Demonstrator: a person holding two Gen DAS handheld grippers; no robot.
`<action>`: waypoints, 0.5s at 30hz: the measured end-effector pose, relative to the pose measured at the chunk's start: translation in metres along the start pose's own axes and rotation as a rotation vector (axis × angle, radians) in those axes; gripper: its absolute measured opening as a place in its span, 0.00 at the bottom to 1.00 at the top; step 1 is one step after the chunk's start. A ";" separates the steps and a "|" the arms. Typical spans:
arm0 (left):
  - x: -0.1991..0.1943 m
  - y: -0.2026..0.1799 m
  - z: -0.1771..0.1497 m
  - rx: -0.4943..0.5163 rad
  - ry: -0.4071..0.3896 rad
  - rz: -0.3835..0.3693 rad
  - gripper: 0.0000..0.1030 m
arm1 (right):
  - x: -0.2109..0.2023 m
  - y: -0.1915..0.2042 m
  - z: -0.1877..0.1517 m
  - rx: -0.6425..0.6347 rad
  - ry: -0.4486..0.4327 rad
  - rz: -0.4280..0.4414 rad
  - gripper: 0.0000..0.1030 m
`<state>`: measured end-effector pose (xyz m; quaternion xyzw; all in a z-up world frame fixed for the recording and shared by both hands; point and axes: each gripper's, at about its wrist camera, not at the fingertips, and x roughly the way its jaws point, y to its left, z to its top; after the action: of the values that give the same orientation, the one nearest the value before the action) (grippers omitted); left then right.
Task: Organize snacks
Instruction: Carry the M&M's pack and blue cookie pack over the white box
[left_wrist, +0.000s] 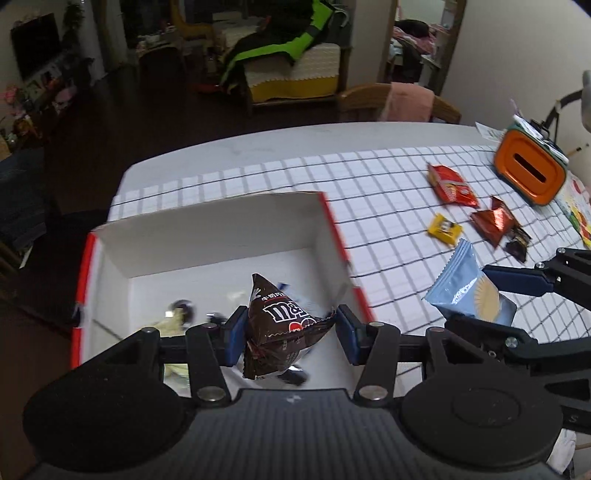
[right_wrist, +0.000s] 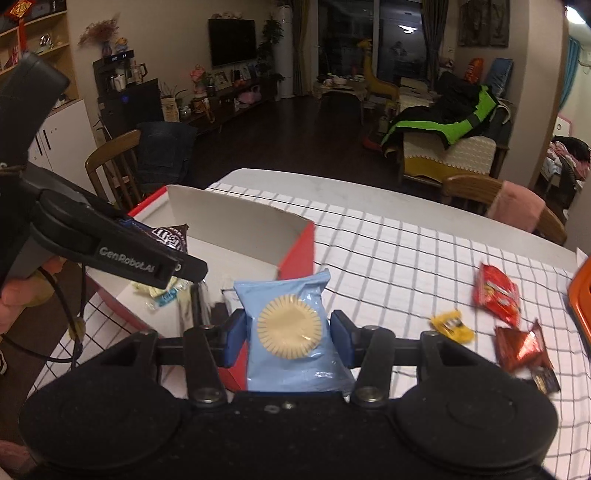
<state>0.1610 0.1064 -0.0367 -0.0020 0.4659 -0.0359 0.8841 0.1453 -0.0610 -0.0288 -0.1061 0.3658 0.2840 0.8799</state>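
My left gripper (left_wrist: 290, 334) is shut on a brown M&M's packet (left_wrist: 282, 325) and holds it over the open red-and-white box (left_wrist: 221, 225), which holds several small snacks. My right gripper (right_wrist: 288, 338) is shut on a light blue cookie packet (right_wrist: 291, 332) just right of the box (right_wrist: 295, 251); this packet also shows in the left wrist view (left_wrist: 467, 291). The left gripper and its M&M's packet (right_wrist: 170, 236) show at the left in the right wrist view.
On the checked tablecloth (left_wrist: 388, 192) lie a red packet (left_wrist: 450, 184), a yellow candy (left_wrist: 445, 229), a red-brown packet (left_wrist: 495, 219) and a small dark packet (left_wrist: 517, 242). An orange container (left_wrist: 530, 170) stands at the far right. Chairs stand around the table.
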 end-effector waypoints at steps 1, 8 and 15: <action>-0.001 0.007 -0.001 -0.004 -0.001 0.008 0.48 | 0.005 0.004 0.004 -0.003 0.003 0.000 0.47; 0.012 0.052 -0.004 -0.031 0.021 0.071 0.48 | 0.046 0.027 0.026 -0.045 0.031 -0.005 0.47; 0.037 0.090 -0.005 -0.072 0.078 0.104 0.48 | 0.091 0.048 0.041 -0.107 0.066 0.009 0.47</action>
<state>0.1832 0.1941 -0.0738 -0.0083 0.5005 0.0267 0.8653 0.1934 0.0324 -0.0629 -0.1606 0.3792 0.3036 0.8592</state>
